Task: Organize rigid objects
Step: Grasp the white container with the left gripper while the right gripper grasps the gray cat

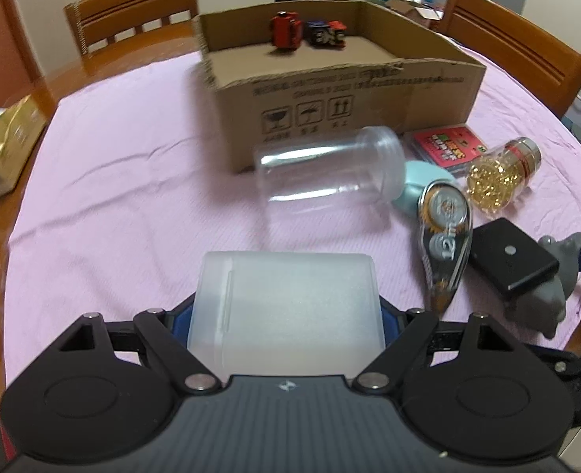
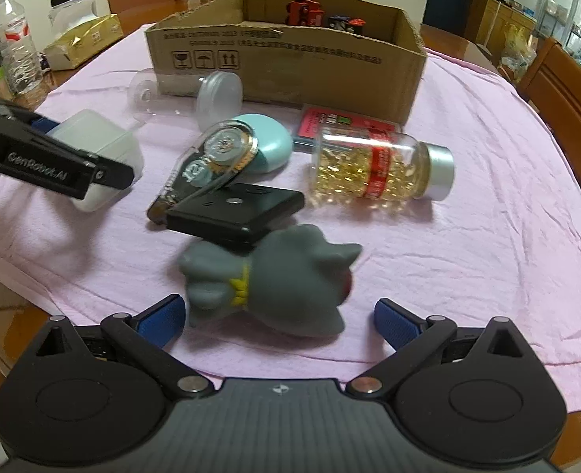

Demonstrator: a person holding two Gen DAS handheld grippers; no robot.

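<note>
My left gripper (image 1: 286,315) is shut on a frosted white plastic box (image 1: 286,307), held above the pink cloth; the box also shows in the right wrist view (image 2: 97,146). My right gripper (image 2: 278,317) is open, its blue pads on either side of a grey toy cat (image 2: 274,280) lying on the cloth. A cardboard box (image 1: 341,94) stands at the back with red and dark toy cars (image 1: 306,33) inside. A clear jar (image 1: 325,169), correction tape (image 2: 211,161), teal case (image 2: 270,142), black case (image 2: 239,213), capsule bottle (image 2: 377,169) and red card pack (image 2: 341,122) lie between.
The round table is covered by a pink cloth (image 2: 467,256), with wooden chairs (image 1: 132,12) around it. A gold tissue box (image 2: 81,39), water bottle (image 2: 16,39) and clear container (image 2: 73,4) stand at the far left edge.
</note>
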